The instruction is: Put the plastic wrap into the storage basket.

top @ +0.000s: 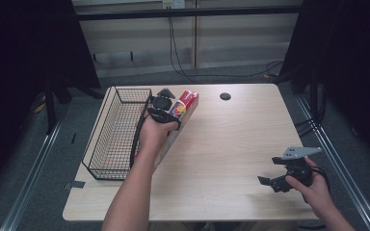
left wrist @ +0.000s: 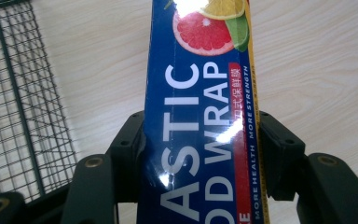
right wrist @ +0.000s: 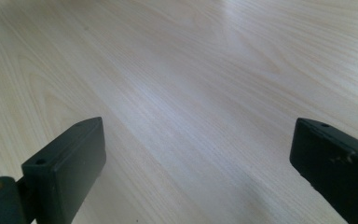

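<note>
the left gripper (top: pixel 166 103) sits in the upper middle-left of the high view, its jaws closed on the two long sides of a wrap box (top: pixel 185 108), a long narrow carton of plastic food wrap. in the left gripper view the box (left wrist: pixel 200 126) runs up the centre of the frame between the black jaws, which press flat against its blue side edges, with a grapefruit picture at the top. the box lies slanted from the upper centre of the high view down toward the person's left hand (top: pixel 154 132), just beside the right wall of a wire basket (top: pixel 107 139) on the table (top: pixel 231 144); whether its low end rests on the table or is lifted clear i cannot tell. the right gripper (top: pixel 277 180) is at the lower right of the high view, well apart from the box, with its jaws wide and nothing between them; the right gripper view shows bare table (right wrist: pixel 191 93) between the two jaws. as a judgement, the box is light and stiff along its length but thin-walled, so a hard squeeze could dent the card, and its glossy printed skin looks slippery. a hold across the narrow width near the middle, as here, seems the best place, since gripping near one end would let the long box swing and twist. the basket looks long enough to take it laid flat.
</note>
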`<state>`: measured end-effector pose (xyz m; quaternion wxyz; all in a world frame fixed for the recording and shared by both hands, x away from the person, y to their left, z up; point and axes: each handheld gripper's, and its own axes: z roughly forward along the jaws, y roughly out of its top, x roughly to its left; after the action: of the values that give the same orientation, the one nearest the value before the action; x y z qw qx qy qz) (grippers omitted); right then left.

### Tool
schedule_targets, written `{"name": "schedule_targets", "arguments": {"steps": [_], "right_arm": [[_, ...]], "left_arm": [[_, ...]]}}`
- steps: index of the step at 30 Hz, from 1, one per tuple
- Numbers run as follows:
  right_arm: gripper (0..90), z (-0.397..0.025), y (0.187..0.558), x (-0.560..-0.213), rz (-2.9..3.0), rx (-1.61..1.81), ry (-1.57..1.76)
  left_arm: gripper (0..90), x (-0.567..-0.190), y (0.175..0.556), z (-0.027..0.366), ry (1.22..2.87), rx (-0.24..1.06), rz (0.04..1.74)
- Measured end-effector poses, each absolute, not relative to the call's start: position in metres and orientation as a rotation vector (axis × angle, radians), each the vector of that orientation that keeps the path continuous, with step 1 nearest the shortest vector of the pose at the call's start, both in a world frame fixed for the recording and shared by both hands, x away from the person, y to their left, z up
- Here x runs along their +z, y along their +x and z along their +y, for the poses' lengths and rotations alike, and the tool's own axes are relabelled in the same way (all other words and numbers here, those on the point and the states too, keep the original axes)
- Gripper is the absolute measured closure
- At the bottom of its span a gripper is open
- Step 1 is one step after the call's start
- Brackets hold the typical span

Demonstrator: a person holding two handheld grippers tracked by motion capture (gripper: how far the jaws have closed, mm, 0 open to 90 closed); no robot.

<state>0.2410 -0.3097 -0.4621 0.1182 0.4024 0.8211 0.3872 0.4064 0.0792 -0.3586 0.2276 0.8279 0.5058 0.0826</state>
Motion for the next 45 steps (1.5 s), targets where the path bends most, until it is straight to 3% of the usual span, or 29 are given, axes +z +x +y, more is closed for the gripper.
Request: {"name": "schedule_targets", "arguments": {"steps": [45], "right_arm": [[3.4,-0.306,0.240,-0.466,2.419,1.108,1.169]], "left_arm": [[43.3,-0.342,0.398,0.152,2.186,0.282,1.578]]}}
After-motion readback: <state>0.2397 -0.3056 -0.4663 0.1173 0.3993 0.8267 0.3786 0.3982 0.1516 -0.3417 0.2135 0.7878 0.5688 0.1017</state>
